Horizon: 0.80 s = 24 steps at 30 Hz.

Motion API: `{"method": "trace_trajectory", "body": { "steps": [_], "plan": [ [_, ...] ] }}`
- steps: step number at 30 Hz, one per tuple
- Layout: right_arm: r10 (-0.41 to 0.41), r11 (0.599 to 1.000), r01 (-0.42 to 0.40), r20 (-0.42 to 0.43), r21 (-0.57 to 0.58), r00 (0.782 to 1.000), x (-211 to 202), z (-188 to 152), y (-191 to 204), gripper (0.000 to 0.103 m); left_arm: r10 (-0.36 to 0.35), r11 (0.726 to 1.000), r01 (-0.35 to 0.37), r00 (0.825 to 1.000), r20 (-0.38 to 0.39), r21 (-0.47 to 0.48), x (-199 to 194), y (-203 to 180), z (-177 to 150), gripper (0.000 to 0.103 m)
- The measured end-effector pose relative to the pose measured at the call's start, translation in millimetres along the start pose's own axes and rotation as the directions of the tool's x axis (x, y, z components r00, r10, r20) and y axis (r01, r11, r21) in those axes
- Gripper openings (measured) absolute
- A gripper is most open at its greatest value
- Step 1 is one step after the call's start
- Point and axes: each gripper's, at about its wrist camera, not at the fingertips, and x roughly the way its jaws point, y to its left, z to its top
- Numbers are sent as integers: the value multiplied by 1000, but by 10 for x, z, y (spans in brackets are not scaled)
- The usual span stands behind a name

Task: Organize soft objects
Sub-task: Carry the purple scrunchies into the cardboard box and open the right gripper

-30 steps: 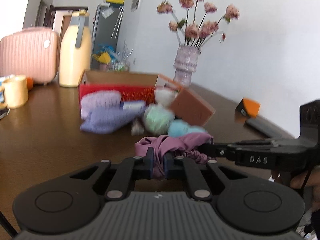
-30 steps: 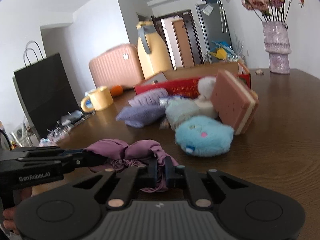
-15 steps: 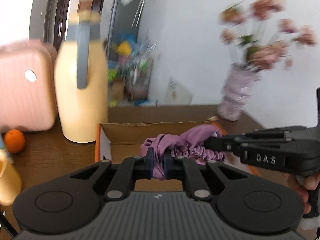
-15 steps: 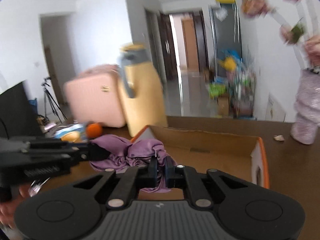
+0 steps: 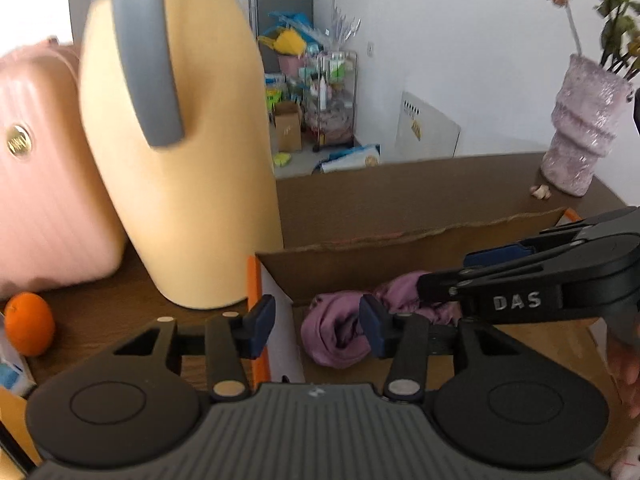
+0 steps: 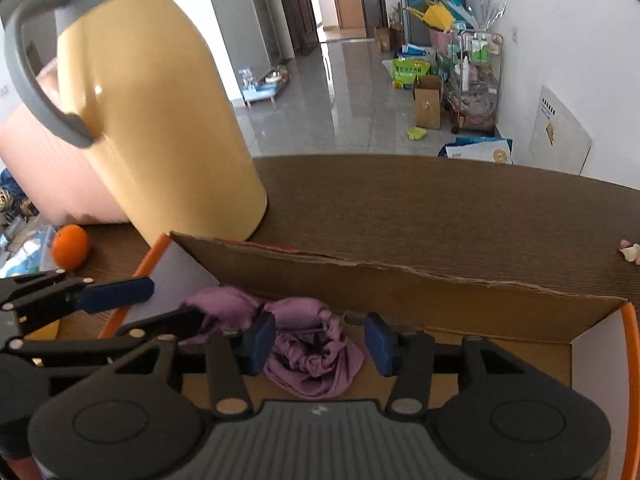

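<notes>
Brown wooden table (image 5: 400, 196) fills mid-frame in both views, white wall upper right, cluttered hallway floor behind. Open cardboard box (image 5: 400, 248) with orange rim sits centre to lower right in the left wrist view; also seen in the right wrist view (image 6: 400, 292).

Purple scrunchie cloth (image 5: 340, 332) lies bunched on the box floor, lower centre, against the far wall's base; right wrist view shows it lower centre too (image 6: 308, 344).

Left gripper (image 5: 316, 326): blue pads spread wide, cloth sits just past the right pad, nothing pinched. Seen from the right wrist view it enters at lower left (image 6: 156, 304), fingers apart, lower finger tip touching the cloth's left end.

Right gripper (image 6: 320, 338): pads spread, cloth between them, left pad touching or nearly touching it, can't tell which. In the left wrist view it enters from the right edge (image 5: 444, 274), fingers apart, tips over the cloth.

Yellow thermos jug (image 5: 176, 152) with grey handle stands upper left, just beside the box corner. Pink suitcase (image 5: 44, 184) at left edge behind the jug. Orange (image 5: 28, 324) lower left on the table. Purple vase (image 5: 580, 136) upper right, dried flowers in it.
</notes>
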Motion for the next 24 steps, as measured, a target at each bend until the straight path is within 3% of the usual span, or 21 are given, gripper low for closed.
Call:
{"method": "trace_trajectory", "body": {
  "steps": [7,9,11,13,17,20,24],
  "plan": [
    [-47,998,50,97,-25,994,-790,-41,-36,53,20,1000,-21,995,101,3,-917,-55,80,63],
    [-69,997,73,127,-22,989,-1145,-97,-101,54,19,1000,-19,989,144,-1,-1272,-32,13,71],
    [-91,995,96,168,-21,981,-1544,-203,-168,61,20,1000,-17,978,208,-15,-1701,8,-168,78],
    [-118,990,132,232,-47,965,-1997,-424,-220,70,23,1000,-24,962,270,1,-2119,31,-423,79],
    [-150,977,190,331,-92,932,-2865,-1058,-320,73,65,998,-63,928,367,-19,-2741,-23,-801,86],
    [-166,978,201,385,-51,908,-3280,-1411,-403,74,115,993,-114,899,423,-27,-3066,-143,-1028,92],
    [-164,983,185,468,0,868,-3726,-1839,-393,80,179,983,-178,839,513,-52,-3397,-346,-1489,103]
  ]
}}
